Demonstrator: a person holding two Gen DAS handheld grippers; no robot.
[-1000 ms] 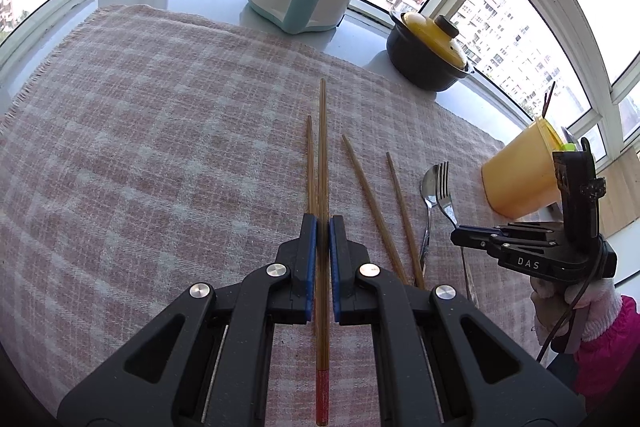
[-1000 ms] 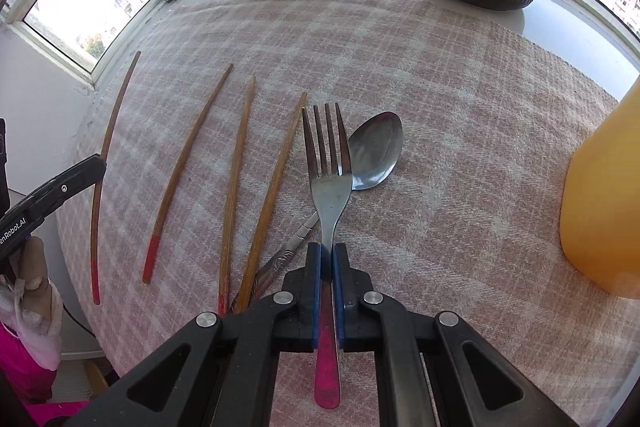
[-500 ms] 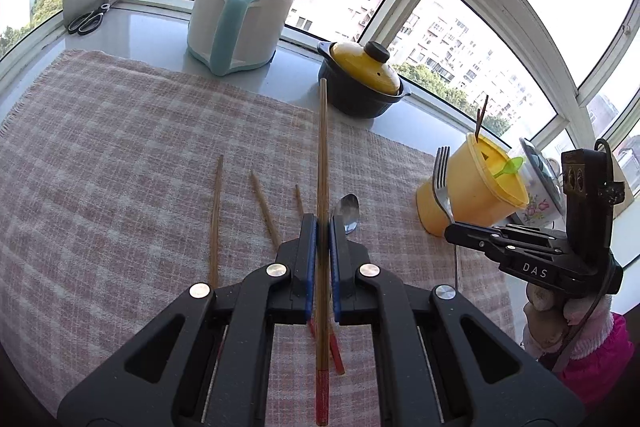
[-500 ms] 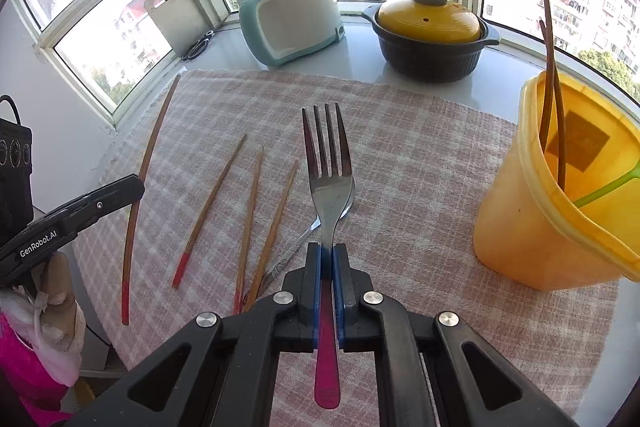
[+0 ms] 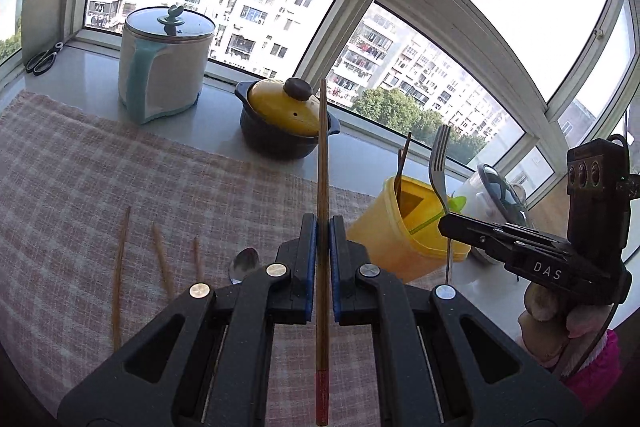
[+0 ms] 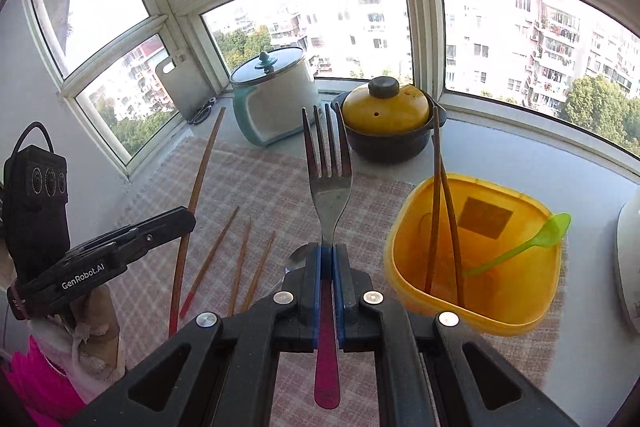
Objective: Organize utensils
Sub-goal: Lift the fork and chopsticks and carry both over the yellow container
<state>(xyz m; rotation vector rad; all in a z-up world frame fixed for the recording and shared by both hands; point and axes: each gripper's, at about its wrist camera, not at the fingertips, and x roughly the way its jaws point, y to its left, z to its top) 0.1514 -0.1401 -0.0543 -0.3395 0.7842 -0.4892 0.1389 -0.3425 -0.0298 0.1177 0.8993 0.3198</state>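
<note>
Both grippers lifted off the cloth, utensils w/ them.
Left gripper (image 5: 323,251) clamps chopstick (image 5: 322,211); right gripper (image 6: 327,263) clamps fork (image 6: 327,183), mid-frame, near yellow cup (image 6: 476,315) lower right; drop-in likely next.

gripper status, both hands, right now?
Left claw: closed on a chopstick, lifted off the cloth.
Right claw: closed on a fork by its red handle, beside the yellow tub.
</note>
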